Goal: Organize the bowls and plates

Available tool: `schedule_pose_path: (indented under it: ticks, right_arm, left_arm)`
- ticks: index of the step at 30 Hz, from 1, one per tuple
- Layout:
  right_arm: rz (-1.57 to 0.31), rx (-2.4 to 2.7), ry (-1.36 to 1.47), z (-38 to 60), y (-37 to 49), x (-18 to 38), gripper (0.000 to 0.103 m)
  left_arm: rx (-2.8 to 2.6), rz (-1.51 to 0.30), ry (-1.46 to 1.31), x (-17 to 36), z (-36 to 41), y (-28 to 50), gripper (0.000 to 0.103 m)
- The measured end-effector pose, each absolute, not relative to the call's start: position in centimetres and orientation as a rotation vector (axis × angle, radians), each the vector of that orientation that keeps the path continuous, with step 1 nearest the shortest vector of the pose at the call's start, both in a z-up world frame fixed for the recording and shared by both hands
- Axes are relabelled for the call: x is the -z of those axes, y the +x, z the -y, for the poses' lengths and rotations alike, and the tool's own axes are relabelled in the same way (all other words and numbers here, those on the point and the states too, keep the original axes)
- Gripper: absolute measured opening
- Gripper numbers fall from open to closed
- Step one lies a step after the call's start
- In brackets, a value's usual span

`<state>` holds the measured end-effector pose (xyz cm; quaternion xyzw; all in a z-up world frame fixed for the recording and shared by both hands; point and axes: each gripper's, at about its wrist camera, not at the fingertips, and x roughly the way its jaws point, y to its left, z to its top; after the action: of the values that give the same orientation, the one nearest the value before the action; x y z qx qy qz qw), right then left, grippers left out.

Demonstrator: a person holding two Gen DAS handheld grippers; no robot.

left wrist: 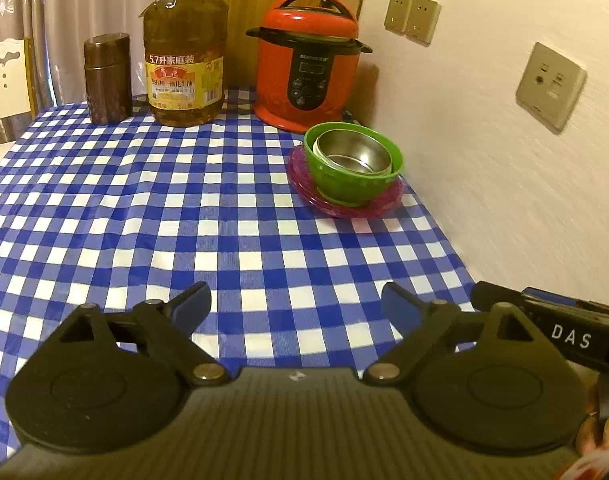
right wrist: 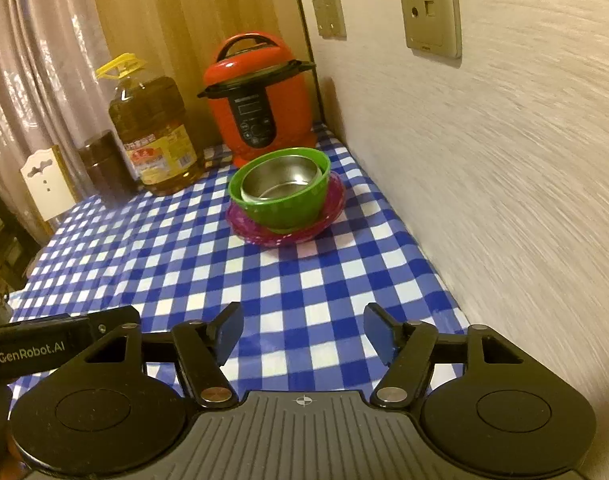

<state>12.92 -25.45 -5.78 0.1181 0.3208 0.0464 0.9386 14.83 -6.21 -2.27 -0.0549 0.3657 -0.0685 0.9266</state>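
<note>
A steel bowl (left wrist: 354, 152) sits nested in a green bowl (left wrist: 346, 184), which stands on a magenta plate (left wrist: 304, 184) near the wall at the table's right side. The same stack shows in the right wrist view: steel bowl (right wrist: 282, 182), green bowl (right wrist: 288, 210), plate (right wrist: 248, 228). My left gripper (left wrist: 296, 300) is open and empty, low over the checked cloth, well short of the stack. My right gripper (right wrist: 302, 326) is open and empty, also short of the stack. Each gripper's body edges into the other's view.
A red pressure cooker (left wrist: 308, 60) stands at the back by the wall, just behind the stack. A large oil bottle (left wrist: 184, 52) and a brown canister (left wrist: 106, 78) stand left of it. The wall (left wrist: 504, 160) with sockets runs along the right. A blue-checked cloth (left wrist: 144, 208) covers the table.
</note>
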Motion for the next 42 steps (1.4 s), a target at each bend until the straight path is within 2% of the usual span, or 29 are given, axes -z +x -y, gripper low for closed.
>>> schedule_pose_path:
  ticks: [42]
  right_arm:
    - [-0.649,-0.096,0.206,24.9,10.6,4.5,0.068]
  left_arm:
    - [0.132,-0.740,-0.112,1.3,6.1,12.3,0.094]
